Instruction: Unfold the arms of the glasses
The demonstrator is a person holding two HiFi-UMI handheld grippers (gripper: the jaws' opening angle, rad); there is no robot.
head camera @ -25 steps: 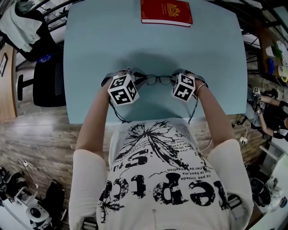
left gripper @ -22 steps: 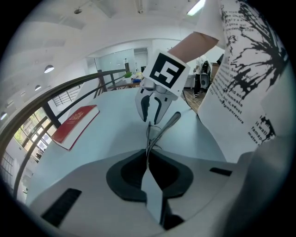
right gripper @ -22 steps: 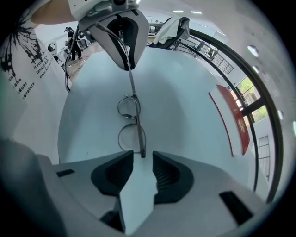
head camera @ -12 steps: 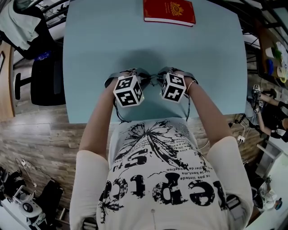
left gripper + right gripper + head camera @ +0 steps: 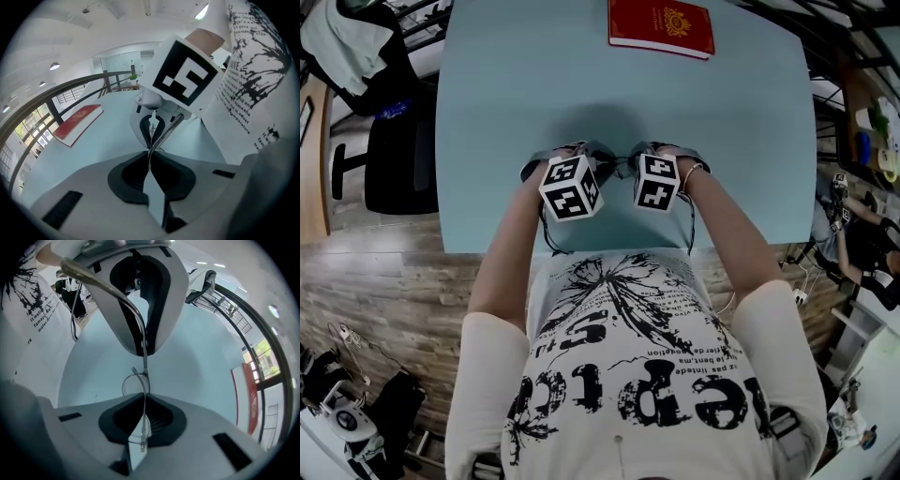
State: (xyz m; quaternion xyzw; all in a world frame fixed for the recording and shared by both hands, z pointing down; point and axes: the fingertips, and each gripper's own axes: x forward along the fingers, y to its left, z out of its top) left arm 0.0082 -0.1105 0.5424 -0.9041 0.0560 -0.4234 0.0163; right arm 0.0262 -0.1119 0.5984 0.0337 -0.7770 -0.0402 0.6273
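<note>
The left tool (image 5: pixel 150 157) grips the glasses (image 5: pixel 136 380) at the tabletop's (image 5: pixel 534 94) near side. The right tool (image 5: pixel 143 404), shifted left since earlier, has just clamped them too.

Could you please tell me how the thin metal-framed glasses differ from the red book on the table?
The thin metal-framed glasses are wiry and see-through; the red hardcover book is a solid slab with a gold emblem. The glasses are gripped by the left gripper and by the right gripper, whose jaws have just been closing on them; the book lies flat and untouched. Both are over the pale blue table.
</note>
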